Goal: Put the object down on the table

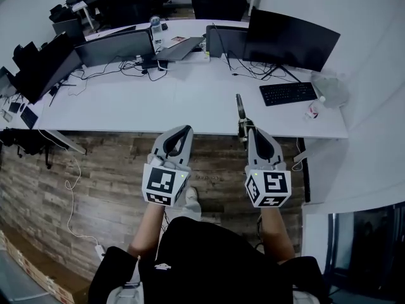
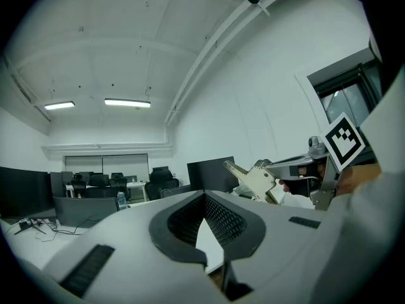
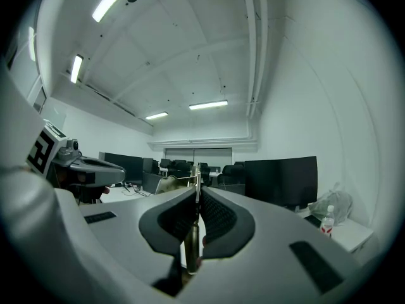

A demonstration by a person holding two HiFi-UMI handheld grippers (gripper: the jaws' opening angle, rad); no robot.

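Right gripper – clamped on a thin metal object, held in the air at 1 o'clock by the table edge | left gripper – jaws together, empty, 11 o'clock | progress: object not down; lowering and release seemingly remain.

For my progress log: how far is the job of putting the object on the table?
Done: the right hand-held gripper grips the thin metal object. In hand: the object is up in the air, at the near edge of the white table. Left: lower it onto the table and open the jaws.
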